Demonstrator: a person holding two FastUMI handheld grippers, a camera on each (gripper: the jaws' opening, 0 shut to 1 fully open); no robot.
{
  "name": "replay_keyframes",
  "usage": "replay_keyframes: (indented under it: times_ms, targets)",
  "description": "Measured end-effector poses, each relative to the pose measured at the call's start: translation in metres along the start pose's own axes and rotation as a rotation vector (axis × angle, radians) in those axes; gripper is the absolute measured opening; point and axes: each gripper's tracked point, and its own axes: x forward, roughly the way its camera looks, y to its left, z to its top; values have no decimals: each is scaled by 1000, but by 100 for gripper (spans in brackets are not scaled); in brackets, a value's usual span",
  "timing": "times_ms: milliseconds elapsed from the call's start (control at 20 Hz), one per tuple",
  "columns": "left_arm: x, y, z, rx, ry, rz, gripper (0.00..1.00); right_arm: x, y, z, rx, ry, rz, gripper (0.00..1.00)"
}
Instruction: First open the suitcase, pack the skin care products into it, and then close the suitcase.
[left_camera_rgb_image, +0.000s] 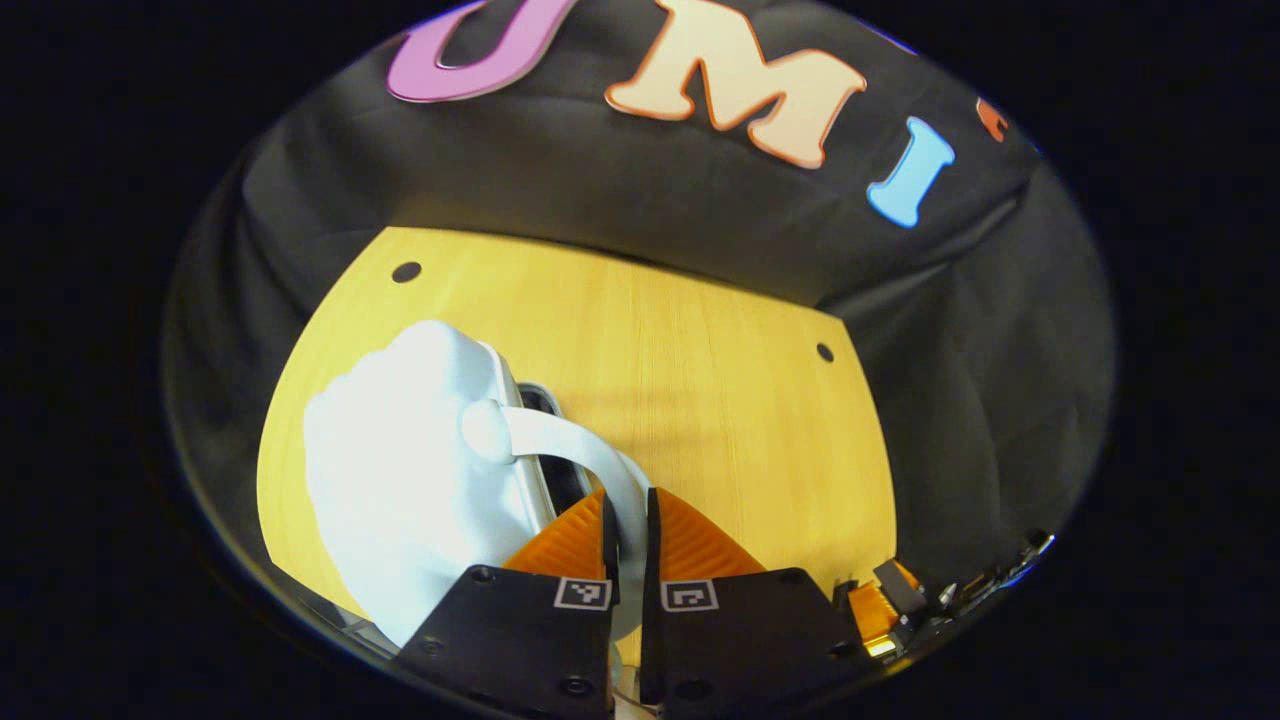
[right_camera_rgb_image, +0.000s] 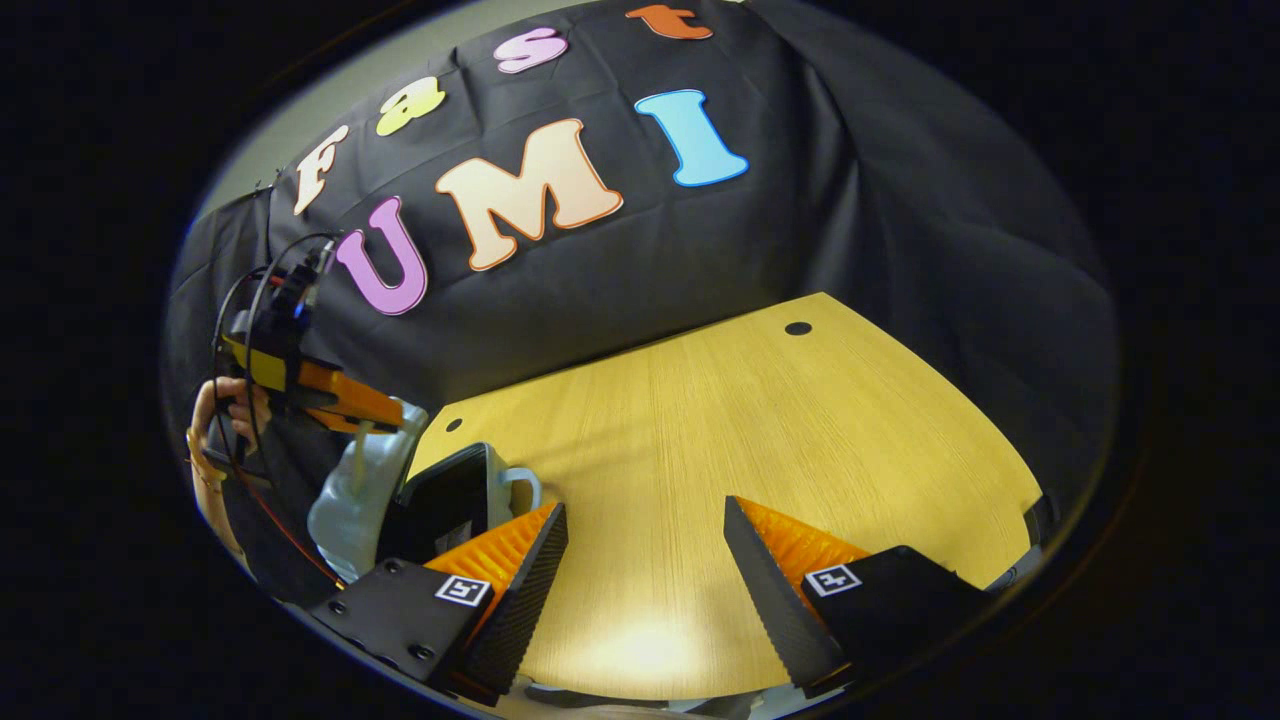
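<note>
Left gripper (left_camera_rgb_image: 628, 520): jaws closed on the white handle (left_camera_rgb_image: 580, 450) of the suitcase lid; both fingers press the handle strap from either side. In the right gripper view this gripper (right_camera_rgb_image: 360, 432) shows at far left, raised above the case, with a hand (right_camera_rgb_image: 215, 420) holding it.

Suitcase (left_camera_rgb_image: 400, 480): small, pale, hard-shelled, at the left of the wooden table (left_camera_rgb_image: 720, 400). Lid lifted; in the right gripper view the case (right_camera_rgb_image: 440, 505) stands open, its dark lining facing right, pale shell behind, second handle on its right side.

Right gripper (right_camera_rgb_image: 645, 560): jaws wide apart, holding nothing, low over bare table near the front edge, right of the suitcase.

Table: yellow wood grain, dark round holes near the far corners.
</note>
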Motion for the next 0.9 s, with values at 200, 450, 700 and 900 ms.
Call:
replay_keyframes:
  times_ms: [200, 450, 700, 900]
  targets:
    - [52, -3, -28, 49, 113, 84, 4, -8, -17, 10, 14, -25, -26, 98]
    - [81, 3, -49, 49, 212, 159, 4, -16, -33, 14, 29, -45, -52, 98]
    - [97, 0, -55, 56, 227, 204, 6, -21, -48, 22, 47, -67, -67, 98]
    - [90, 3, -59, 62, 220, 203, 31, -26, -59, 30, 47, -90, -66, 98]
